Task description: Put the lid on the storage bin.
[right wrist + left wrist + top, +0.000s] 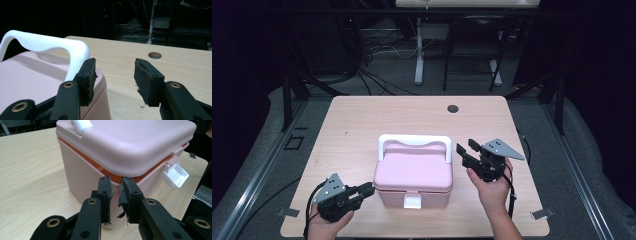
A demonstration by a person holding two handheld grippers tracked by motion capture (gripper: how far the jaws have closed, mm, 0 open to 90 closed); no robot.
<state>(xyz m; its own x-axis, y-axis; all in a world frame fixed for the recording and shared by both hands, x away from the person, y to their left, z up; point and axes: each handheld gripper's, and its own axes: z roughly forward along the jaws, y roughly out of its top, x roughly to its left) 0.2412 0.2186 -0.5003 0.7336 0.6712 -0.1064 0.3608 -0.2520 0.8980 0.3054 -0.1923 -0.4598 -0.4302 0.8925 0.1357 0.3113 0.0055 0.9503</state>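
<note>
A pink lidded box point(412, 172) stands in the middle of the wooden table point(362, 120). It has a white carry handle point(414, 141) raised at its far side and a white latch point(413, 202) at the front. My left gripper point(368, 190) lies level at the box's front left corner. In the left gripper view its jaws point(116, 185) stand a narrow gap apart with nothing between them, just short of the box point(125, 147). My right gripper point(464, 147) is open beside the handle's right end point(45, 45), and its gap point(115, 72) is empty.
A round cable hole point(453, 108) sits in the table near the far edge. The latch point(176, 176) hangs unclasped and tilted out from the box. Table legs, a chair frame and cables stand on the dark floor beyond the table.
</note>
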